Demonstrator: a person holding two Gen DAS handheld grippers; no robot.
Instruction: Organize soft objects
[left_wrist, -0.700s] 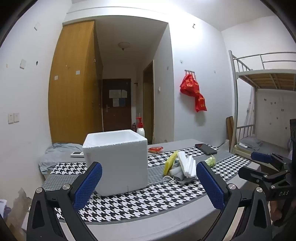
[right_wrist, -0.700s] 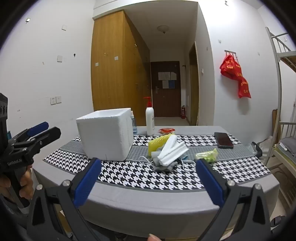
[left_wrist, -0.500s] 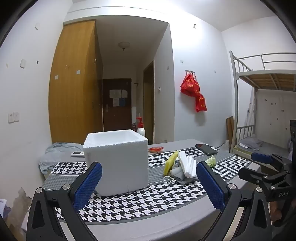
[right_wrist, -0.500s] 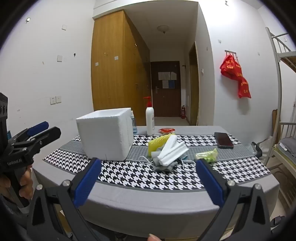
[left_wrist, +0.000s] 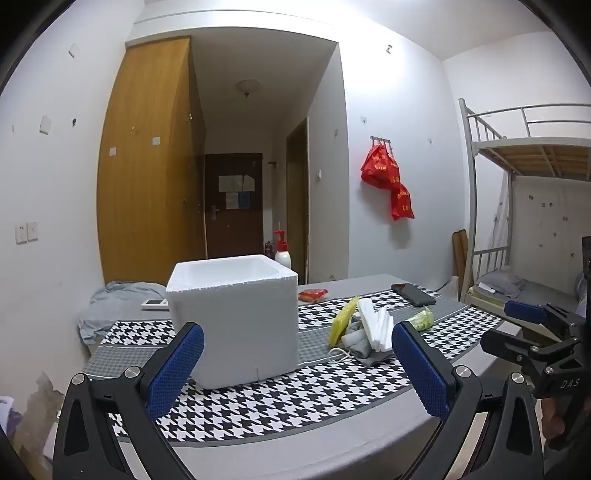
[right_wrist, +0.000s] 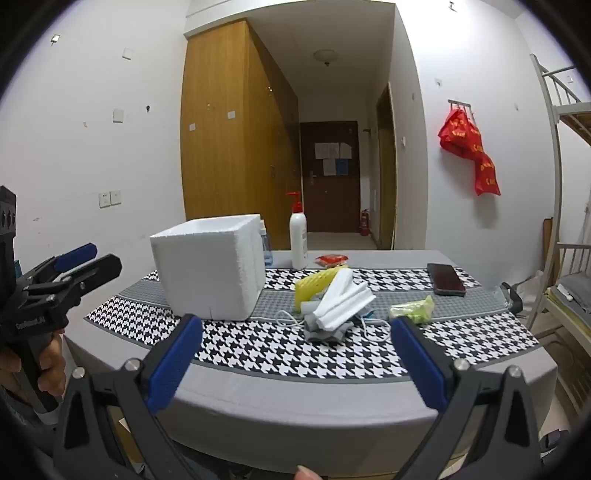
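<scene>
Foam strips (right_wrist: 341, 301) | long axis slanting up-left on pile | both hand-held grippers wide open, empty

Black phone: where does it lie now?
In the right wrist view, the black phone lies on the table's far right, behind the green crumpled bag.

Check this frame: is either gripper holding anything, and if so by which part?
Nothing is held. The left gripper and the right gripper both stand wide open short of the table, with the pile of soft objects untouched on it.
</scene>
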